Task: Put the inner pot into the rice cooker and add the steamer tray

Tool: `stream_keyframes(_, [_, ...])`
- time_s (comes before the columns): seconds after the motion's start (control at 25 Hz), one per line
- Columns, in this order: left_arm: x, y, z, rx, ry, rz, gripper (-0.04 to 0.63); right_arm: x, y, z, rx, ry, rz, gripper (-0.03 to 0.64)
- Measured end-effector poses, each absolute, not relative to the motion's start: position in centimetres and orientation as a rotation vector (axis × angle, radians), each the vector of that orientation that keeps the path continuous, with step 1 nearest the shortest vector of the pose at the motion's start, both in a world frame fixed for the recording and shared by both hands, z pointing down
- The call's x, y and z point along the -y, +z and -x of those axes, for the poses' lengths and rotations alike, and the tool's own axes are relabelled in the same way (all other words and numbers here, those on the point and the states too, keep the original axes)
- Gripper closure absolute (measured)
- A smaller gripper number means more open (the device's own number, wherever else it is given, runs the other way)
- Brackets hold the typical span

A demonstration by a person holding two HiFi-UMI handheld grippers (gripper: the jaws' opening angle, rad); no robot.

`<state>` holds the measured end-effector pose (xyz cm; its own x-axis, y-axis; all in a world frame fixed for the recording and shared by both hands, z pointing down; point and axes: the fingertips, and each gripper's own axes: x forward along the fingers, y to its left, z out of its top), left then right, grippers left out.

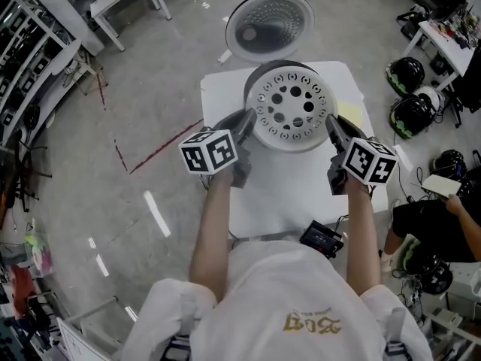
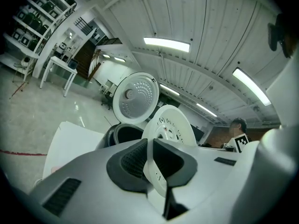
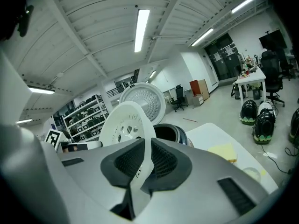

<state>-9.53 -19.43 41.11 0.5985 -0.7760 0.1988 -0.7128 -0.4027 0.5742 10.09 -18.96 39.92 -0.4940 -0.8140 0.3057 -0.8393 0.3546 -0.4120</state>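
A white round steamer tray (image 1: 291,110) with holes hangs over the white table, just in front of the dark rice cooker (image 1: 279,69). My left gripper (image 1: 246,123) is shut on the tray's left rim and my right gripper (image 1: 332,126) is shut on its right rim. In the left gripper view the tray (image 2: 170,125) stands edge-on between the dark pads, with the cooker's dark opening (image 2: 124,133) behind it. The right gripper view shows the tray (image 3: 126,120) clamped likewise, the cooker (image 3: 169,133) behind. The cooker's lid (image 1: 270,24) stands open; the tray hides what is inside the cooker.
The white table (image 1: 319,177) carries a yellow pad (image 1: 350,113) at its right edge. A black device (image 1: 322,238) lies at the table's front edge. Helmets (image 1: 412,114) and a seated person (image 1: 443,228) are to the right; a white bench (image 1: 126,2) is at the back left.
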Motion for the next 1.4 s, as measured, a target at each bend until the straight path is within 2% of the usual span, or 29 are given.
stream_keyframes(0.84, [27.0, 41.8, 9.8, 1.188, -0.169, -2.141, 0.542, 27.2, 41.7, -10.0, 2.528, 0.894, -1.479, 0.558])
stream_keyframes(1.4, [28.8, 44.2, 10.9, 1.257, -0.067, -2.125, 0.540, 29.3, 44.0, -8.6, 2.483, 0.890, -1.426, 0.549])
